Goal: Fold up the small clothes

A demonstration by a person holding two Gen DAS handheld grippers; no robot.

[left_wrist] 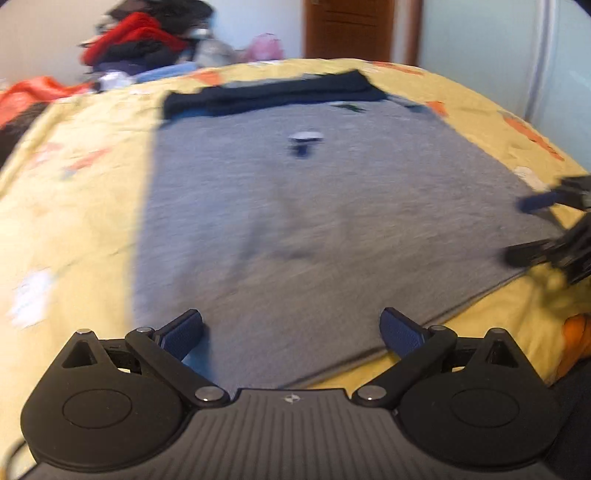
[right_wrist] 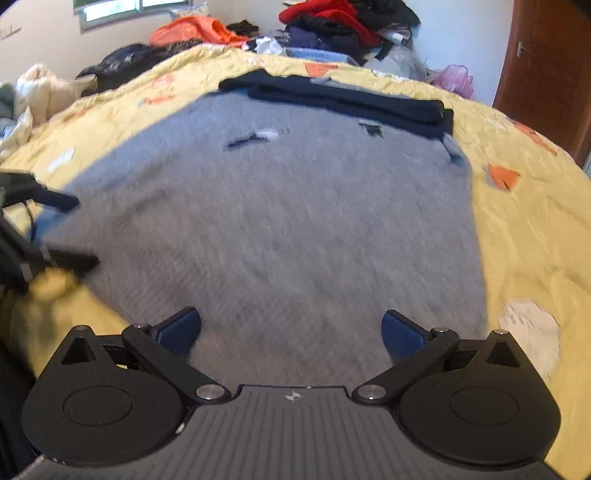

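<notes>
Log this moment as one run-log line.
left hand-held gripper: open, empty | right hand-held gripper: open, empty | grey knit garment: flat on yellow patterned bedspread | dark navy sleeves: folded across far edge

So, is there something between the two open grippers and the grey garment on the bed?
Nothing visible. The left gripper and right gripper are open over the grey garment's near edge.

We're in somebody's bedroom: a bed with a yellow quilt [right_wrist: 524, 229], a clothes pile [right_wrist: 343, 29] behind it, a wooden door [right_wrist: 546, 55] beside.
</notes>
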